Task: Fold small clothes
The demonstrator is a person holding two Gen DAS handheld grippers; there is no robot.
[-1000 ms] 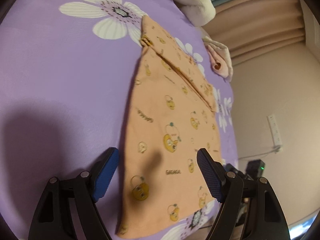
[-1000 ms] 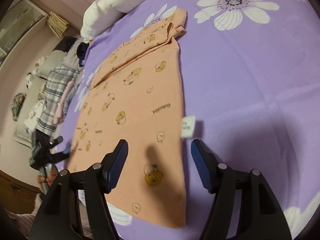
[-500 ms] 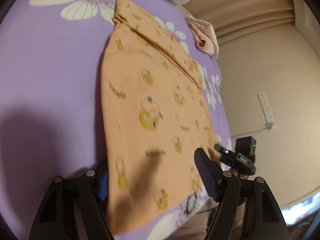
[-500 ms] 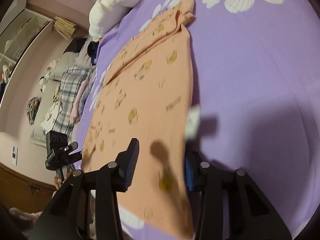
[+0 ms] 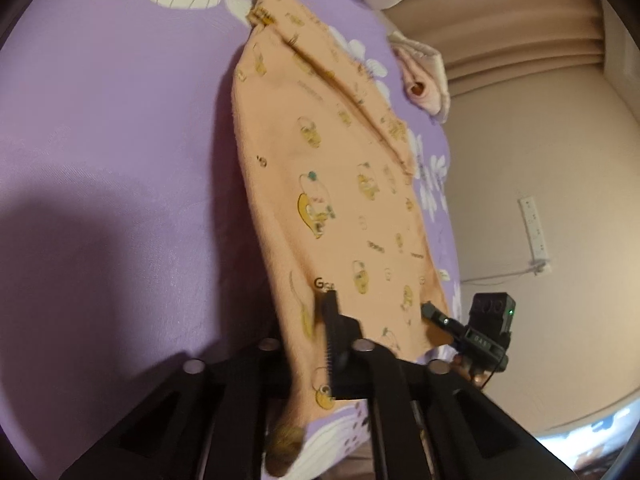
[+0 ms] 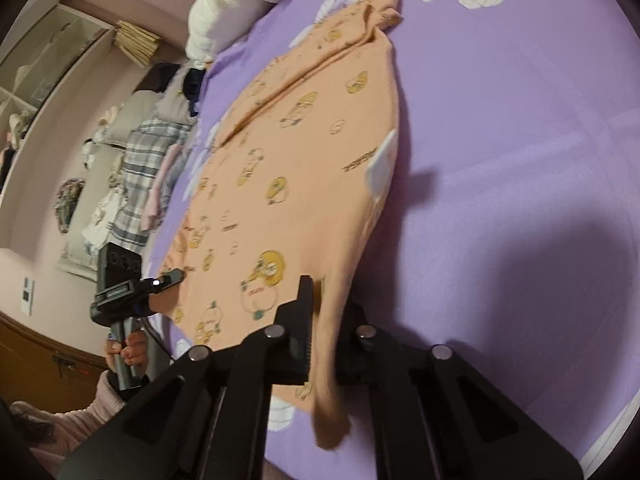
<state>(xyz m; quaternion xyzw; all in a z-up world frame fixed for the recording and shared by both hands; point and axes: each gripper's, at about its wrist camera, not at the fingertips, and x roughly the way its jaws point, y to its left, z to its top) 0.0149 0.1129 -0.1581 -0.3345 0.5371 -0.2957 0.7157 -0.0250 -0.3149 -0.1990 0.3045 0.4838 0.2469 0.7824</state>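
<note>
A small orange garment (image 5: 340,168) printed with yellow cartoon figures lies flat on a purple flowered bedsheet (image 5: 120,120). My left gripper (image 5: 322,316) is closing on the garment's near left hem corner, and its pads press the cloth. In the right wrist view the same garment (image 6: 300,168) shows a white label (image 6: 380,168) at its right edge. There my right gripper (image 6: 320,312) is closing on the near right hem, with cloth pinched between the pads. Each view also shows the other gripper at the opposite corner: the right gripper (image 5: 430,308) and the left gripper (image 6: 176,276).
A white pillow (image 6: 240,4) lies at the far end of the bed. A pink cloth (image 5: 424,80) sits near the bed's edge by the curtain (image 5: 500,32). Plaid clothes (image 6: 140,152) are piled beside the bed. A person's hand (image 6: 128,350) holds the left gripper's handle.
Both grippers went from wide open over the near hem to shut on it. The hem corners now rise off the sheet and bunch between the pads.
</note>
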